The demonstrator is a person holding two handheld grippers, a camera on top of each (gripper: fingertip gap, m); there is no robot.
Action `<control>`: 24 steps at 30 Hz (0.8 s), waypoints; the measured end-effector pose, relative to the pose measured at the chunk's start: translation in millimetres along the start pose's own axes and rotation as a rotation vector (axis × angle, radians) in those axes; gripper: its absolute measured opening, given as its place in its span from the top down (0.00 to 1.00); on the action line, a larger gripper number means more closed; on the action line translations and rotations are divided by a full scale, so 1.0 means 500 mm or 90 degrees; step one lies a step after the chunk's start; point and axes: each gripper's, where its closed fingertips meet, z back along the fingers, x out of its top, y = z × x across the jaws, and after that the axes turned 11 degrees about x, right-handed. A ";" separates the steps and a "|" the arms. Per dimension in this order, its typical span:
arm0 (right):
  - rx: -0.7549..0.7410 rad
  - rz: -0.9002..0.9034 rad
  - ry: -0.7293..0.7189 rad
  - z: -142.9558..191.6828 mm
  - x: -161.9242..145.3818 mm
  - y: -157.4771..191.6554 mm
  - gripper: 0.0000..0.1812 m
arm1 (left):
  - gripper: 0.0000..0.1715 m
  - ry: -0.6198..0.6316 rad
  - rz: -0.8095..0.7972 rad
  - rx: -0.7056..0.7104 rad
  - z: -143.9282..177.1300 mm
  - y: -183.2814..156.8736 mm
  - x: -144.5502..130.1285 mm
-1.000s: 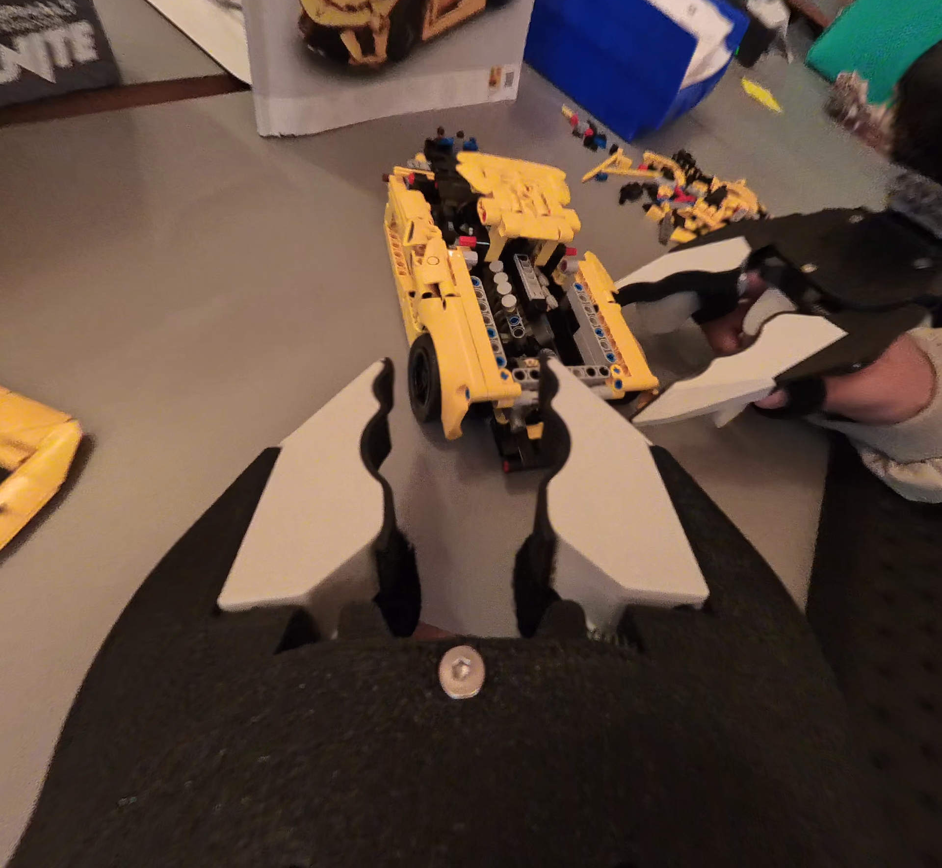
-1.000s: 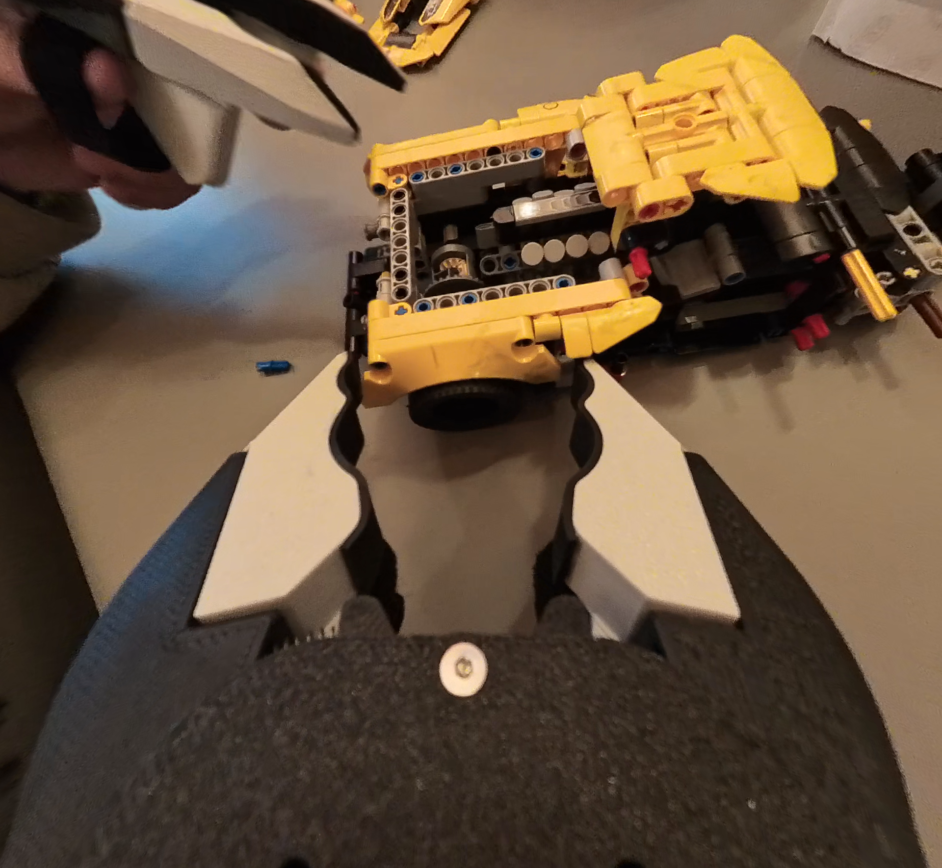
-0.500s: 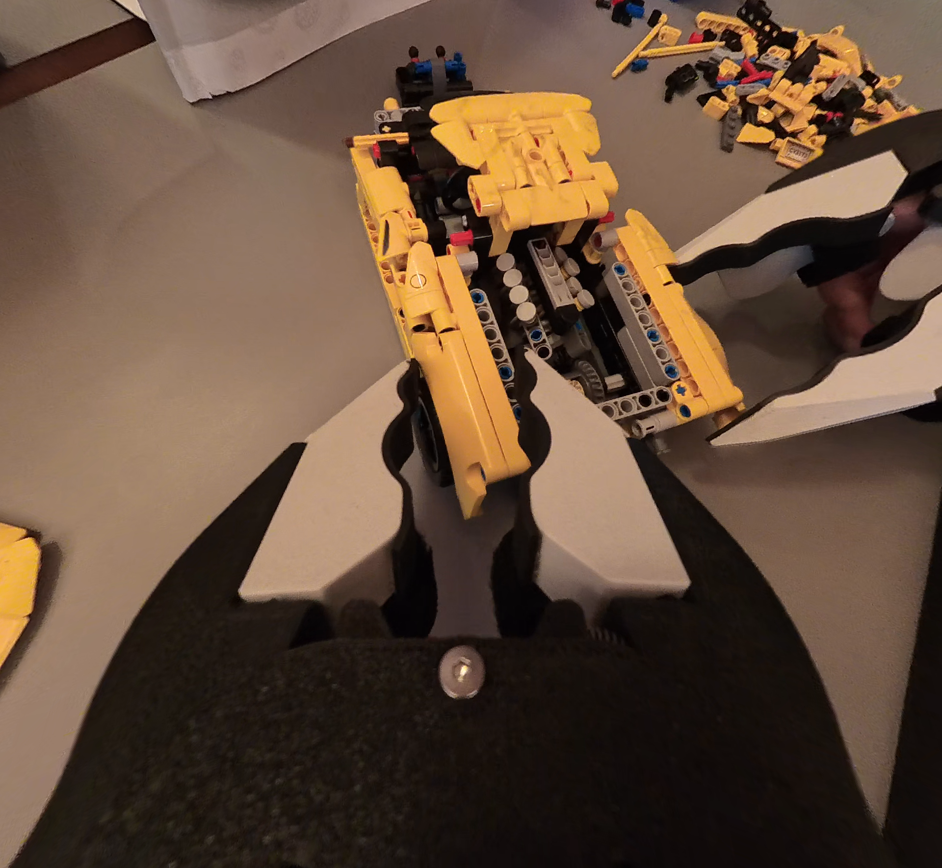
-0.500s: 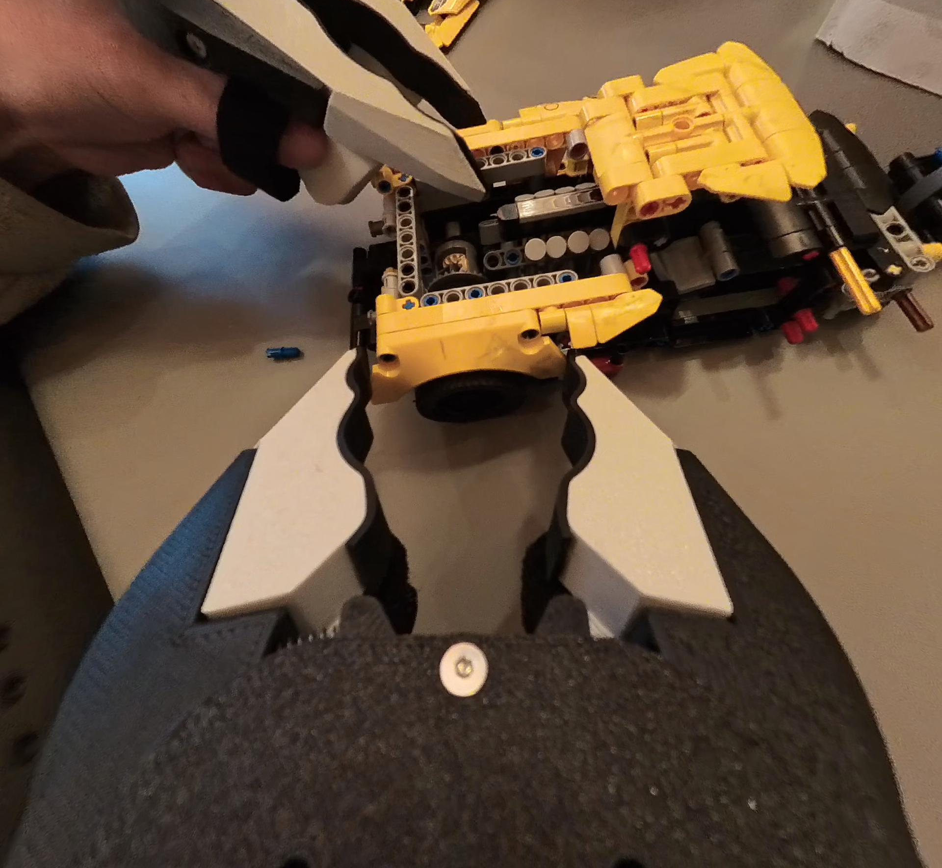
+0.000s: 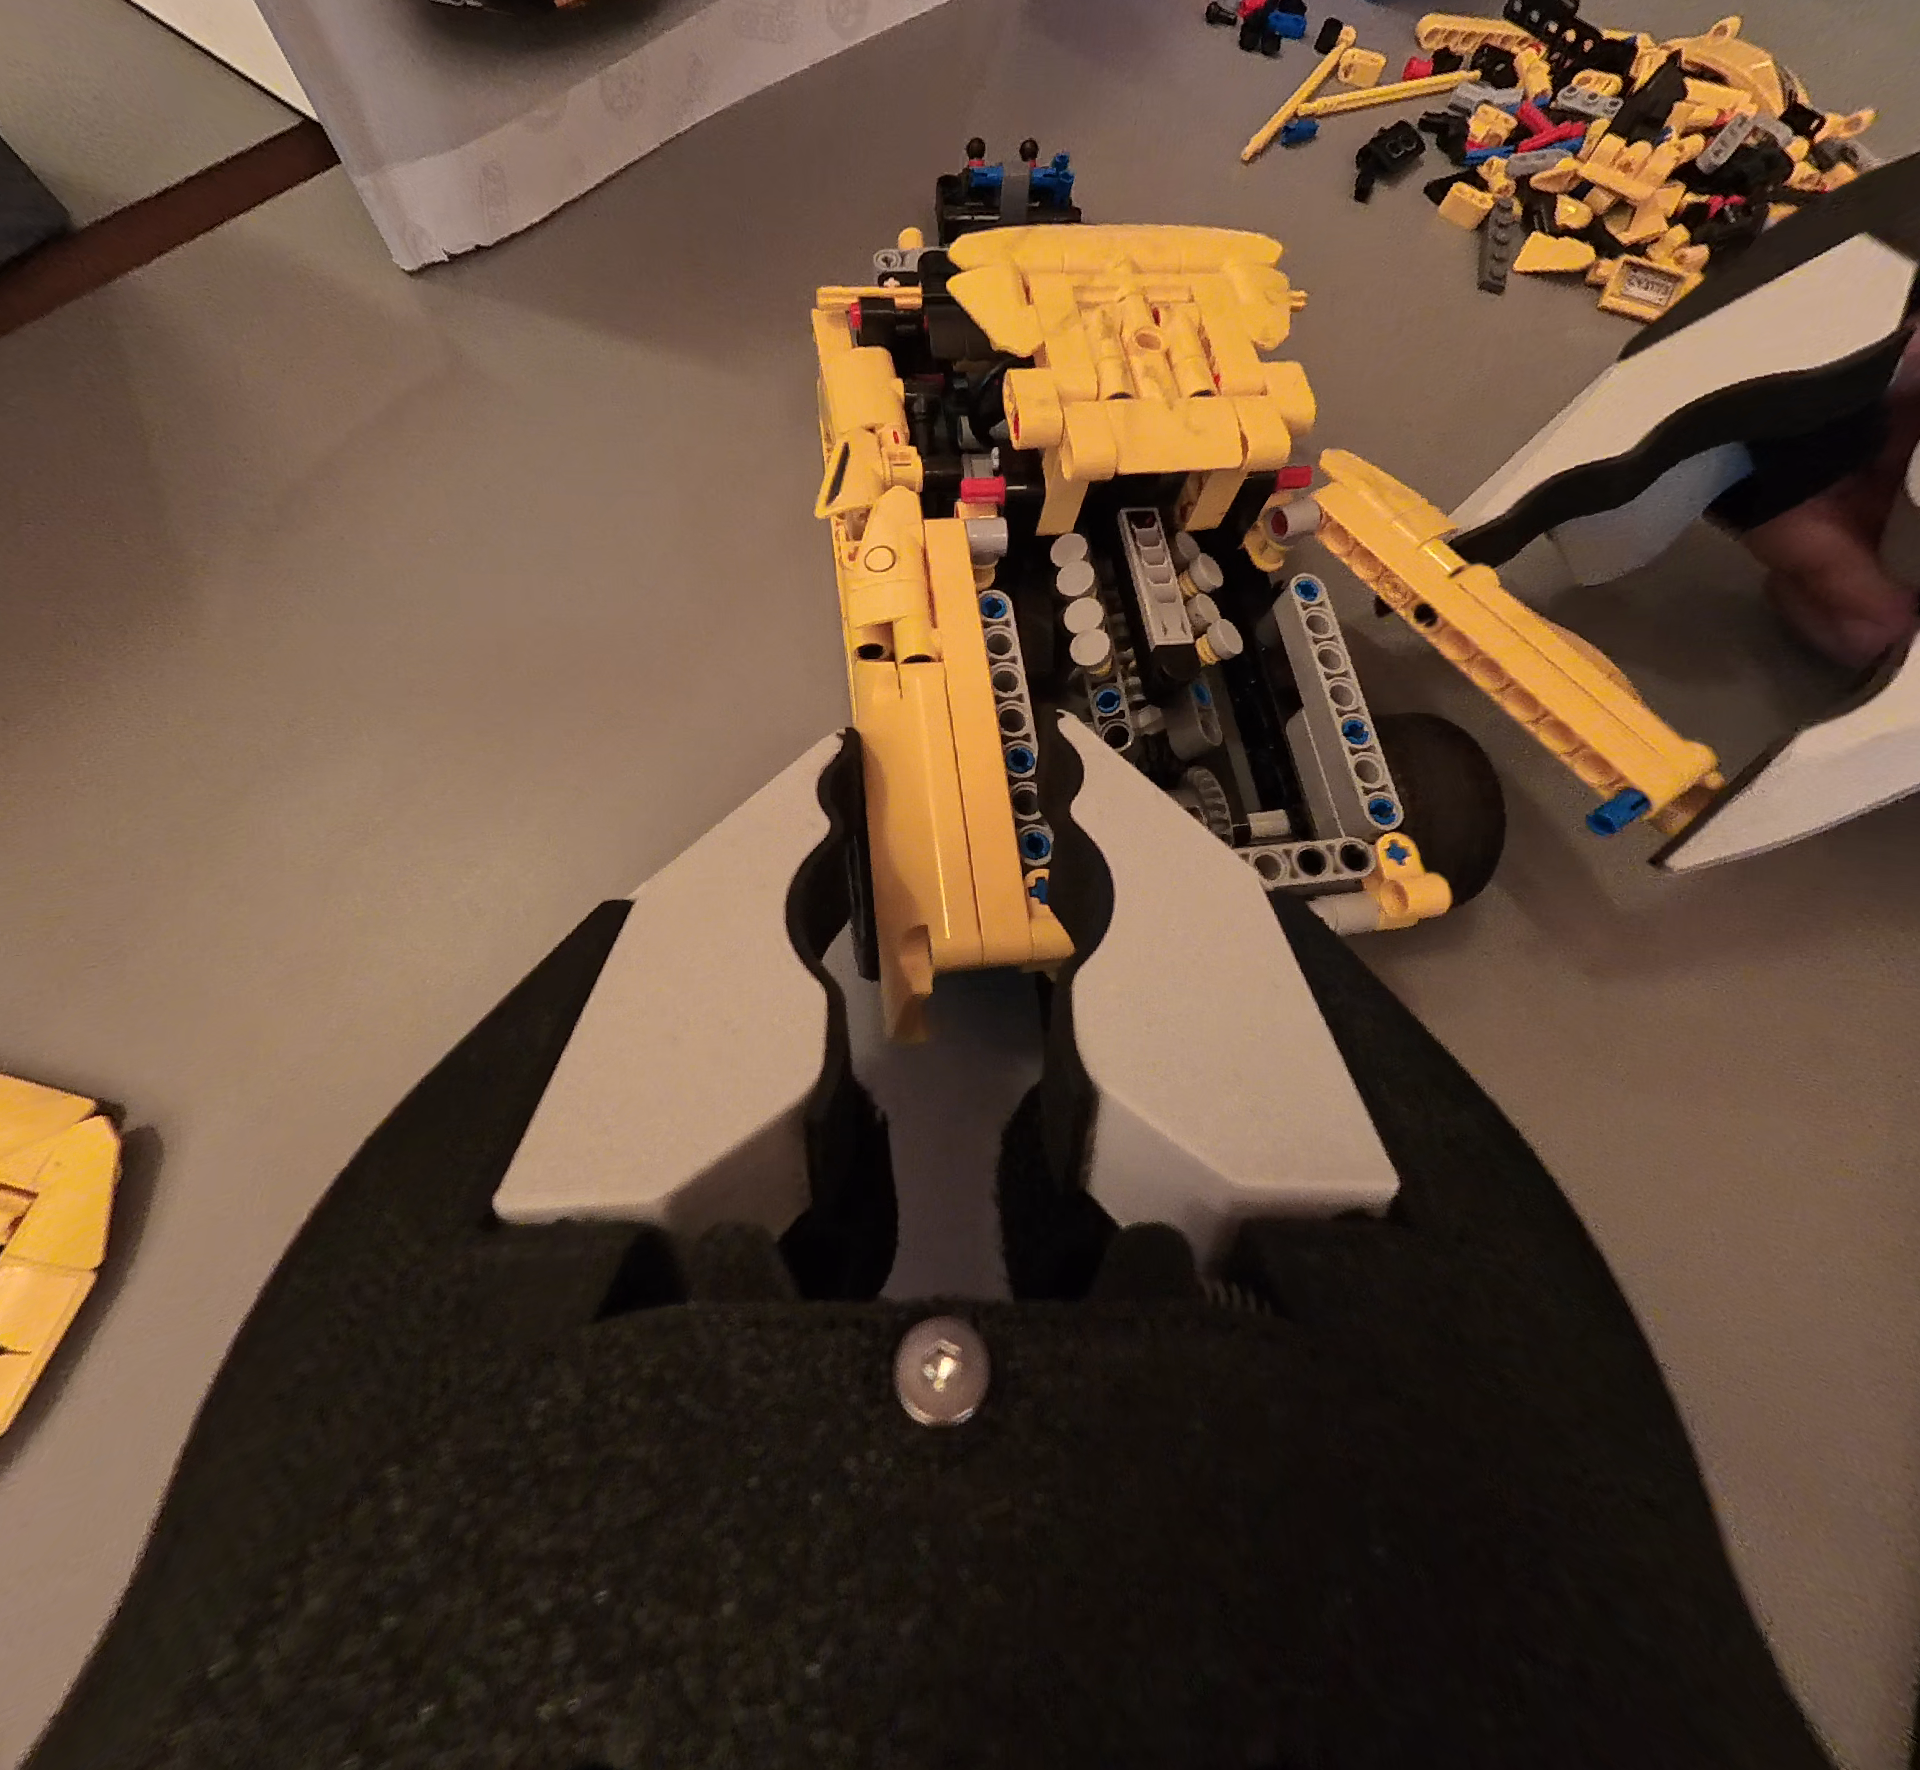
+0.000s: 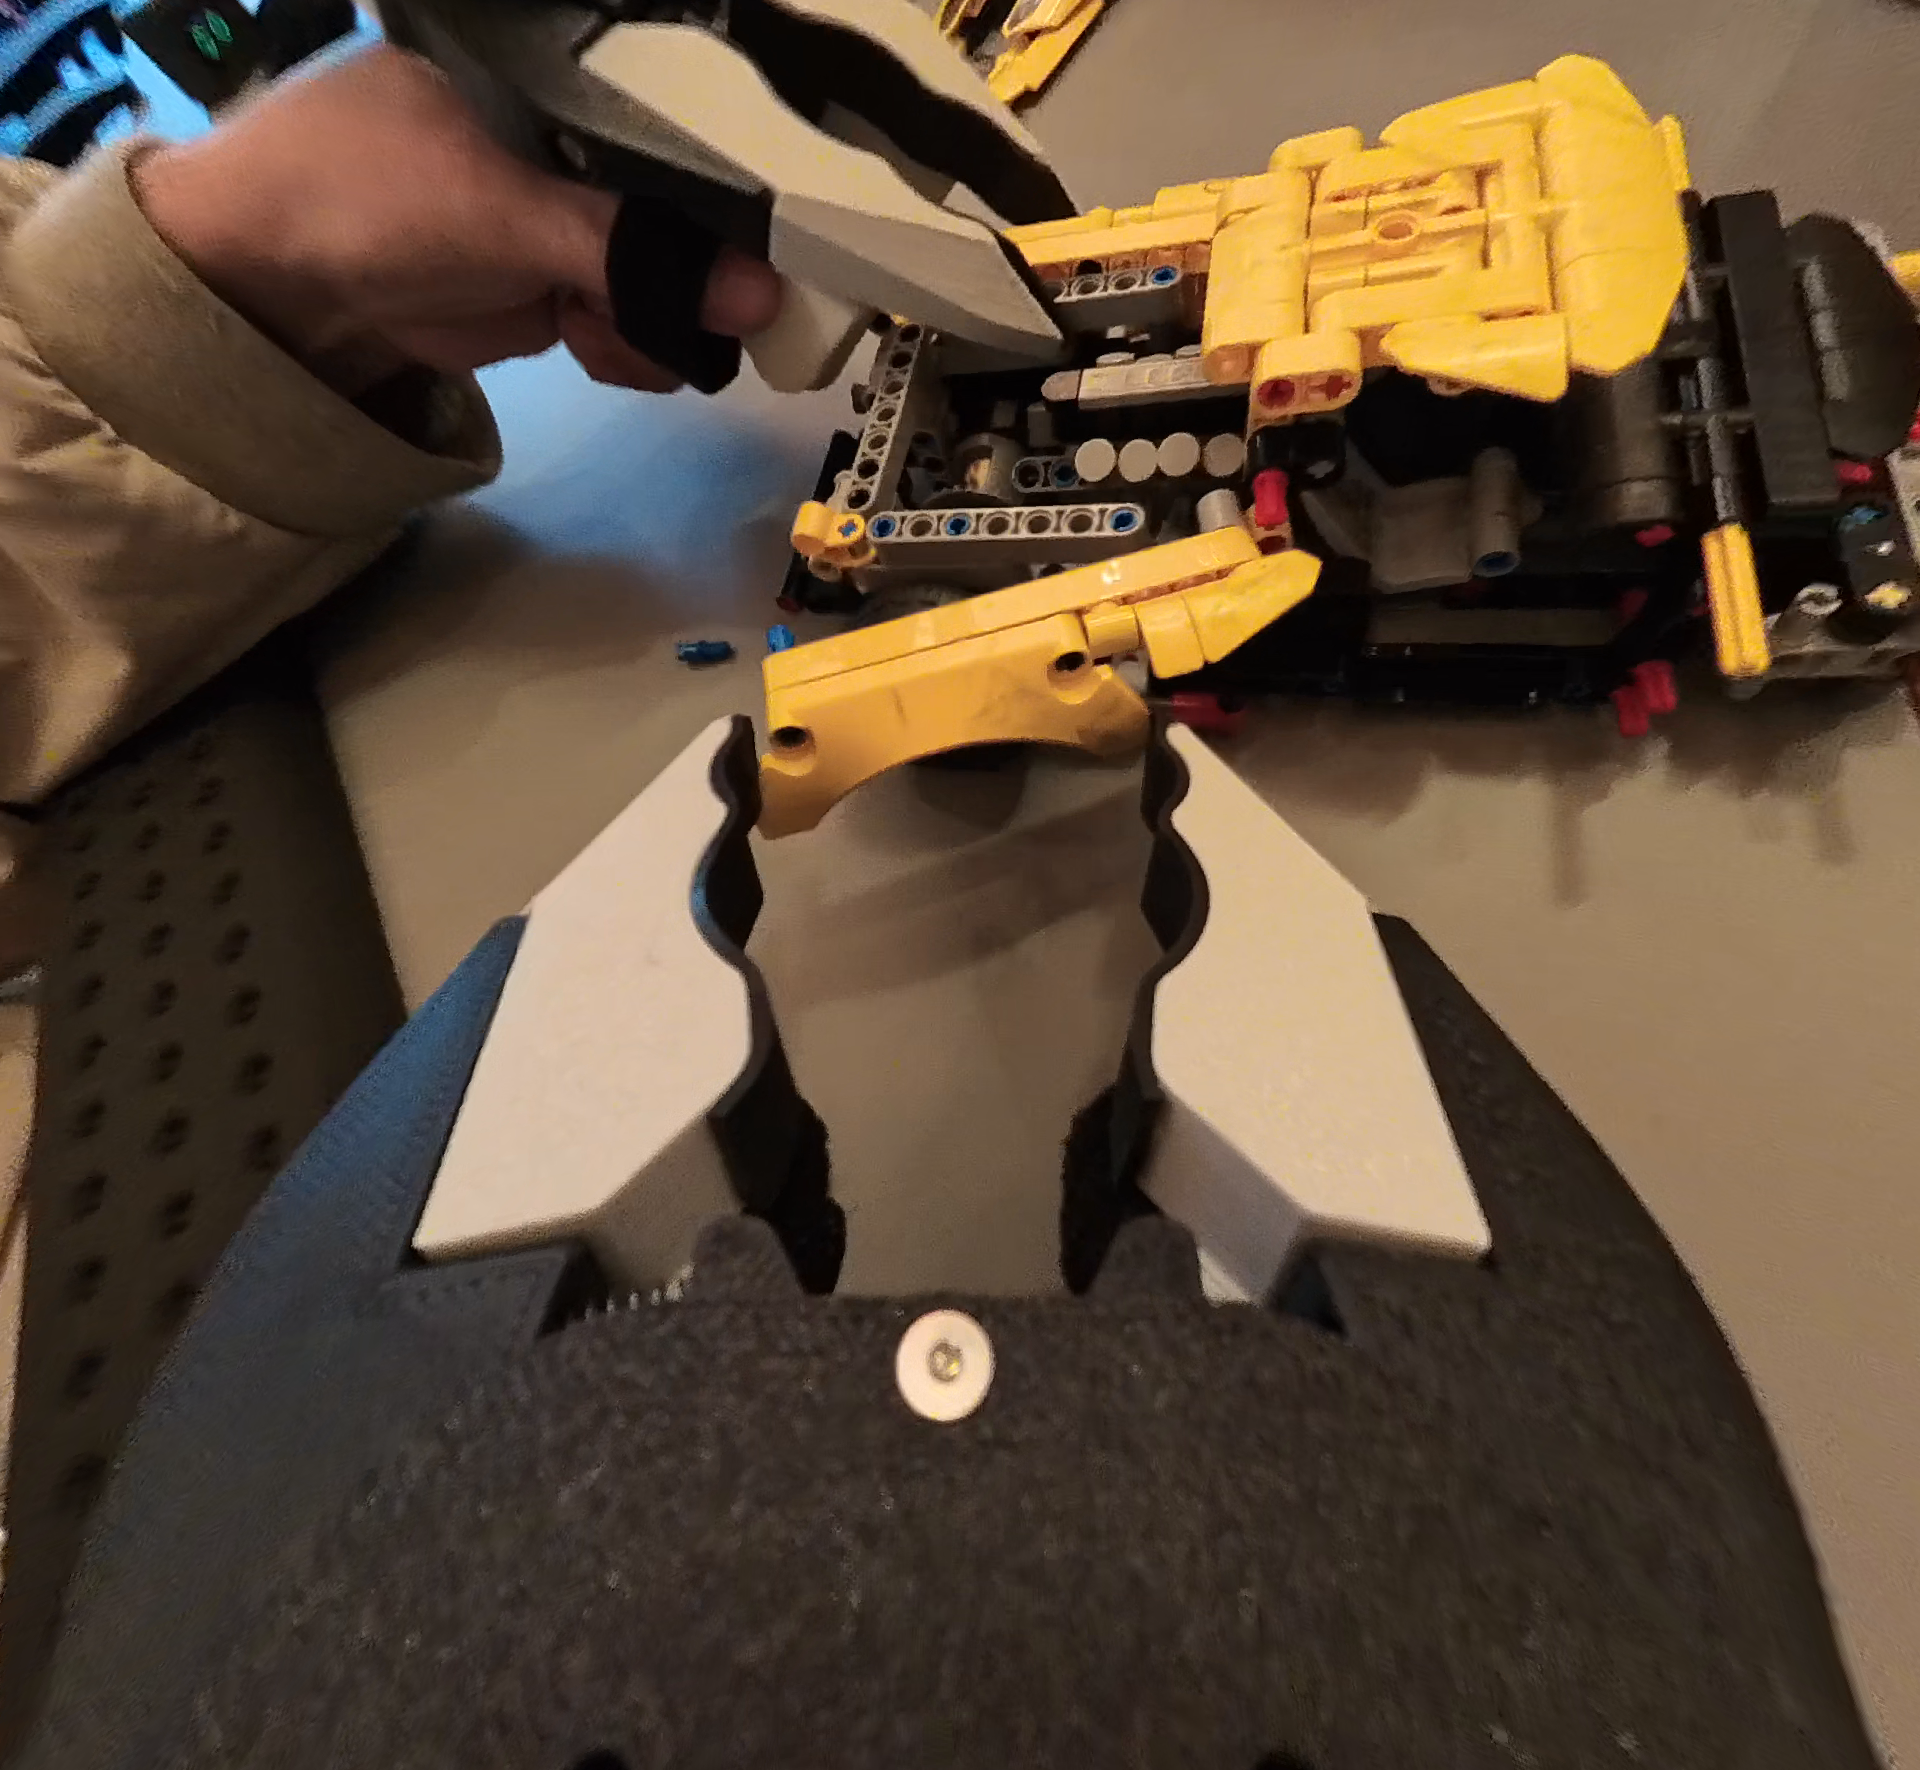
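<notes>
Both grippers pinch: left gripper [image 5: 951,790] steadies the car [image 5: 1132,577]; right gripper [image 6: 945,764] holds the side panel [image 6: 997,671], which we ease outward.

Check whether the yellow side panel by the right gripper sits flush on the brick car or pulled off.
Pulled off: yellow side panel angles away from the yellow-and-black brick car.

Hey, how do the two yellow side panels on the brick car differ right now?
The left side panel lies flush along the car; the right side panel splays outward at its near end, baring a black wheel. The left side panel sits between the narrow-set jaws of the left gripper; the right side panel spans the wider-set jaws of the right gripper. Both are long, yellow and similarly built.
</notes>
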 end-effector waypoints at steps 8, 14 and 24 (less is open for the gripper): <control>0.108 -0.185 -0.117 0.015 0.041 -0.011 0.62 | 0.81 -0.009 0.023 0.006 0.004 0.001 0.000; 0.210 -0.396 -0.177 0.019 0.058 -0.060 0.82 | 0.81 -0.022 0.014 0.019 0.004 0.001 0.001; 0.206 -0.412 -0.147 -0.002 0.059 -0.065 0.95 | 0.80 0.032 0.005 0.058 0.034 -0.011 -0.021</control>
